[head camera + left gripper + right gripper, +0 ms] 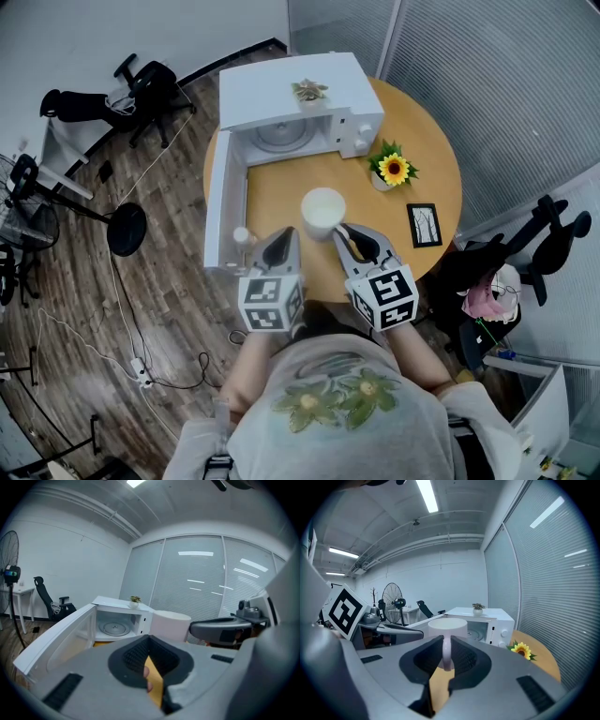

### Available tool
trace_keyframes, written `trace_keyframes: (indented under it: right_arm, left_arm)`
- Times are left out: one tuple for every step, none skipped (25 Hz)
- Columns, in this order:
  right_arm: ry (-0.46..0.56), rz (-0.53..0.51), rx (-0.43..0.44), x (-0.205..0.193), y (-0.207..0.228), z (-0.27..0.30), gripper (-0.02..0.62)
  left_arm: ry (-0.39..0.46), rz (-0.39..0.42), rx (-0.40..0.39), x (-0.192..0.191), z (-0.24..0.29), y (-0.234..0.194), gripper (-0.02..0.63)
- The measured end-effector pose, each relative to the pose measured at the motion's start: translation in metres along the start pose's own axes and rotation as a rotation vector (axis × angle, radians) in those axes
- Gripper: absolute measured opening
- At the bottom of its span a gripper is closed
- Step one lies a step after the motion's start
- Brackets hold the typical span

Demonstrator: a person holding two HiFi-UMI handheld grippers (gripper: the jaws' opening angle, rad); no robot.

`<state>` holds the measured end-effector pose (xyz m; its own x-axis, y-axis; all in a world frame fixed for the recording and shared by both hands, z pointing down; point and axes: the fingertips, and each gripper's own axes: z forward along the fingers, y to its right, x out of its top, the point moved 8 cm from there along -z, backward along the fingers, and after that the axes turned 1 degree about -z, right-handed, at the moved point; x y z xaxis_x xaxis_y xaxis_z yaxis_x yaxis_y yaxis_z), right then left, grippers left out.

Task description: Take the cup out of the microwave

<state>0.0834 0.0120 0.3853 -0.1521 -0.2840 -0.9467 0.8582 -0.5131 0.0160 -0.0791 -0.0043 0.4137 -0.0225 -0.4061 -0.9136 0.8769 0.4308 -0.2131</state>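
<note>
A white cup stands out over the round wooden table, in front of the white microwave. The microwave's door is swung open to the left, and only the glass turntable shows inside. My right gripper is shut on the cup's handle, which runs upright between the pads in the right gripper view. My left gripper hangs just left of the cup, with its jaws together and nothing between them. In the left gripper view the cup shows beyond the left gripper.
A small potted plant sits on top of the microwave. A sunflower in a pot and a small framed picture stand on the table's right side. Office chairs, a fan stand and cables are on the floor at the left.
</note>
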Motion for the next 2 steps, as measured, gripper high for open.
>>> trace_keyframes:
  right_arm:
    - [0.000, -0.001, 0.000, 0.0002, 0.0003, 0.0003, 0.061]
    - [0.000, -0.002, 0.000, 0.0004, 0.0006, 0.0006, 0.061]
  left_arm:
    - [0.001, 0.000, -0.001, 0.0002, 0.0005, -0.0002, 0.005]
    - [0.003, 0.000, -0.002, 0.0005, 0.0010, -0.0003, 0.004]
